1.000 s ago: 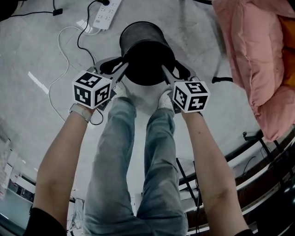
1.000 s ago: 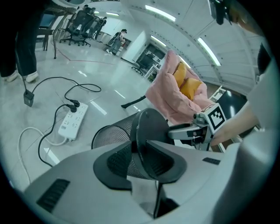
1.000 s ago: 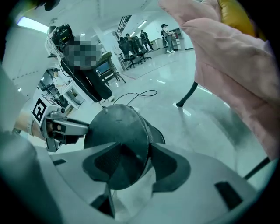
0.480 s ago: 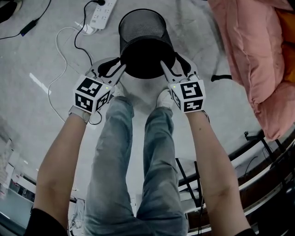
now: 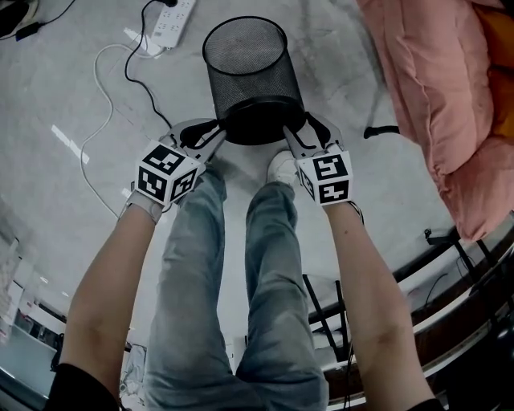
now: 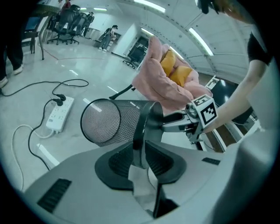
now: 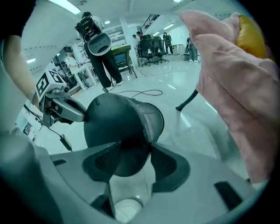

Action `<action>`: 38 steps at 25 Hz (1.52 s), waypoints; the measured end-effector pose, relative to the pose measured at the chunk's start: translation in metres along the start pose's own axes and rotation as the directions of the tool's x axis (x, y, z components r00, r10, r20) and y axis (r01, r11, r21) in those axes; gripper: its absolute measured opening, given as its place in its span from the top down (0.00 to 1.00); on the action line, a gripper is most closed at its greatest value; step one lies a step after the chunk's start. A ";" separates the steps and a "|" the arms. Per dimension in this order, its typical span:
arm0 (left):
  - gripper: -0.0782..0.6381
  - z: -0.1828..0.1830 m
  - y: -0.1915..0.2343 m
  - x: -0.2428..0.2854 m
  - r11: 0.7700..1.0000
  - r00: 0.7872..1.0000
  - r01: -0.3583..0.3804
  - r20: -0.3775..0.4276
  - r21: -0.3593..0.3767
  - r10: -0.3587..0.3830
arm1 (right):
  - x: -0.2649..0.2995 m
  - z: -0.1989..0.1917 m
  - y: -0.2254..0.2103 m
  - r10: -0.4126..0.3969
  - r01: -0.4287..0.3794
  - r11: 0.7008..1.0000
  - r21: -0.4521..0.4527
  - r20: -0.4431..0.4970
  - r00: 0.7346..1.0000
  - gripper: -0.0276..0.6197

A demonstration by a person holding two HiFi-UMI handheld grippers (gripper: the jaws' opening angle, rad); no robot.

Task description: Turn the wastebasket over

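— Two claws on it! The left claw (image 5: 214,133) and the right claw (image 5: 299,132) pinch opposite sides of the black wire-mesh wastebasket (image 5: 247,72) at its dark near end.
— How do the jaws stand?
— The left jaws are closing, with the rim band squeezed between the pads. The right claw is clamped wider, the basket's edge filling its gap.
— And where's the basket?
— Tilted well over above the pale grey floor (image 5: 48,80), just ahead of the person's white shoe (image 5: 281,167). Its mesh end points away, toward the white power strip (image 5: 172,22). A pink quilt (image 5: 434,80) is heaped to the right.
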State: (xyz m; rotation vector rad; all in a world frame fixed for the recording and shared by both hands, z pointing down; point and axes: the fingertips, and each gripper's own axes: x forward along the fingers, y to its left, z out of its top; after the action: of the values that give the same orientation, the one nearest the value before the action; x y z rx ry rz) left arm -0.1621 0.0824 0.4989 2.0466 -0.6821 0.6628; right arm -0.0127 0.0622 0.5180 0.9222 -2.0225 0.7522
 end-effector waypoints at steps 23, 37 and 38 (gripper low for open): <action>0.76 -0.112 -0.024 0.091 0.998 0.988 -0.017 -0.152 0.055 0.025 | 0.051 -0.146 -0.009 0.143 -0.168 0.976 -0.139 -0.172 0.975 0.78; 0.59 0.000 -0.026 0.067 0.978 0.981 -0.024 -0.182 0.205 0.062 | 0.004 -0.110 -0.014 0.097 -0.080 0.975 0.208 -0.071 0.993 0.80; 0.57 0.017 -0.020 0.064 0.971 0.981 -0.031 -0.181 0.236 0.075 | -0.001 -0.103 -0.011 0.089 -0.073 0.968 0.239 -0.057 0.994 0.80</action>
State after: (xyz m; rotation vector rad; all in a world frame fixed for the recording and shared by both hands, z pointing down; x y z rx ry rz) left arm -0.0994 0.0638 0.5222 2.1473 -0.5716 0.9946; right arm 0.0379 0.1343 0.5732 0.9375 -1.9489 1.0741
